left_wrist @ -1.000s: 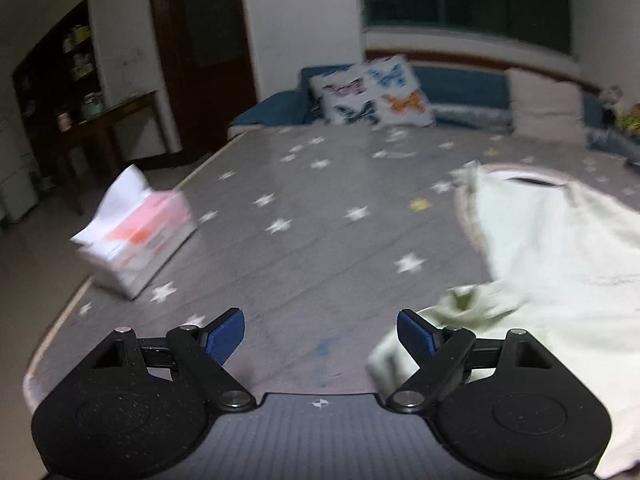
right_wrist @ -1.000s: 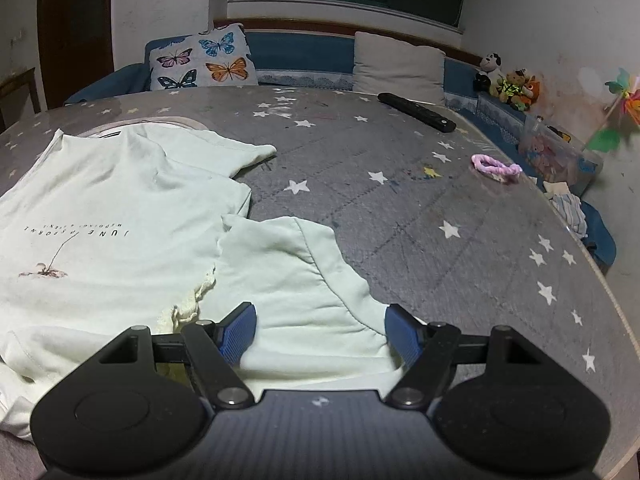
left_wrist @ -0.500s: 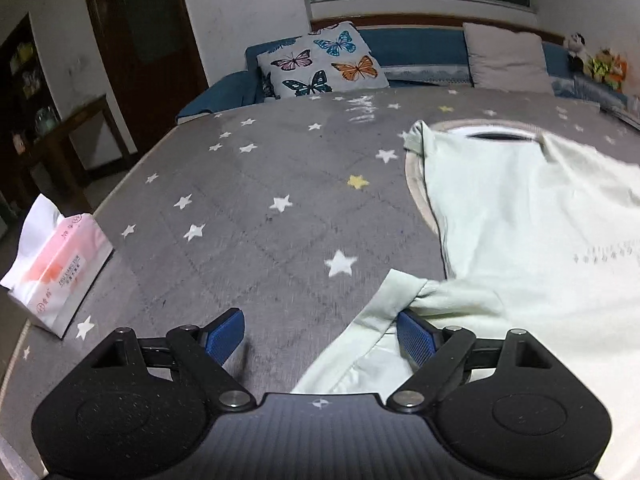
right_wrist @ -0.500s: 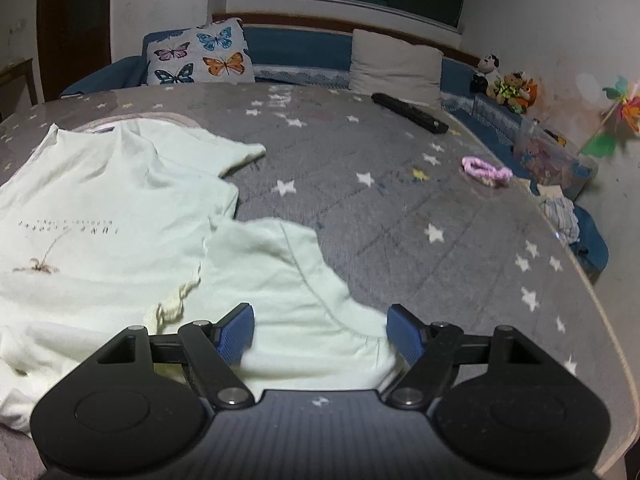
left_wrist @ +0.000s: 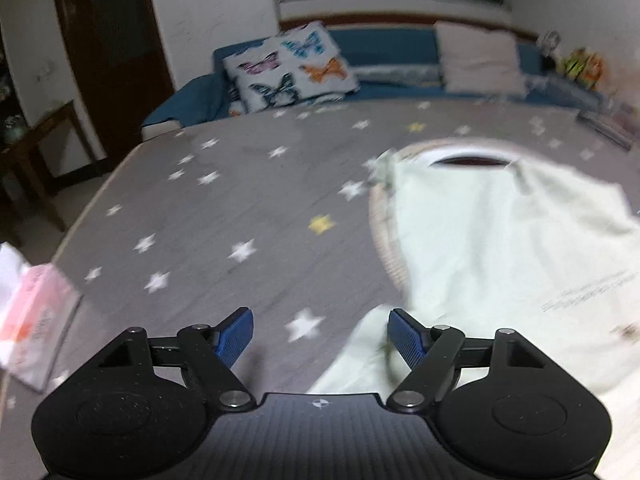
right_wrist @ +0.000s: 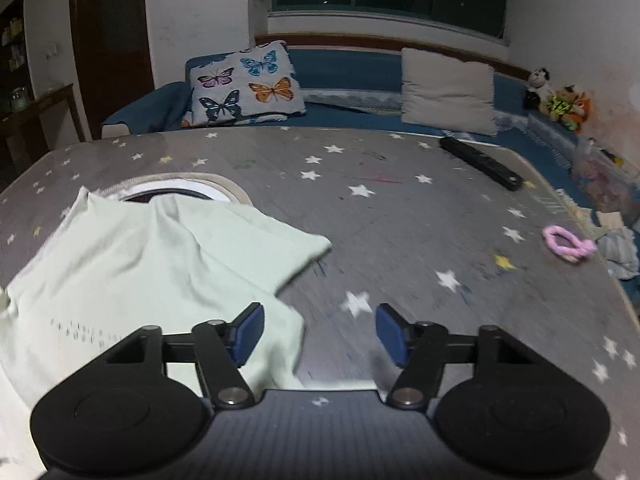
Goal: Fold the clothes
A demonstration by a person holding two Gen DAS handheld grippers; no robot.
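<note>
We see the tissue pack (left_wrist: 30, 320) at the far left of the star-patterned tabletop (left_wrist: 248, 200). Our left gripper (left_wrist: 320, 330) hangs with jaws apart by the pale green T-shirt (left_wrist: 500, 240) lying flat. Our right gripper (right_wrist: 320, 334) also gapes, empty, at the shirt's right edge; the remote control (right_wrist: 480, 162) and pink hair tie (right_wrist: 568, 244) lie farther right.

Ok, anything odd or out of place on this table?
The shirt lies rumpled and askew, its far edge draped over a round opening in the table. A remote and a pink hair tie sit off to the right, unrelated to folding. Both tools are open, holding nothing.
</note>
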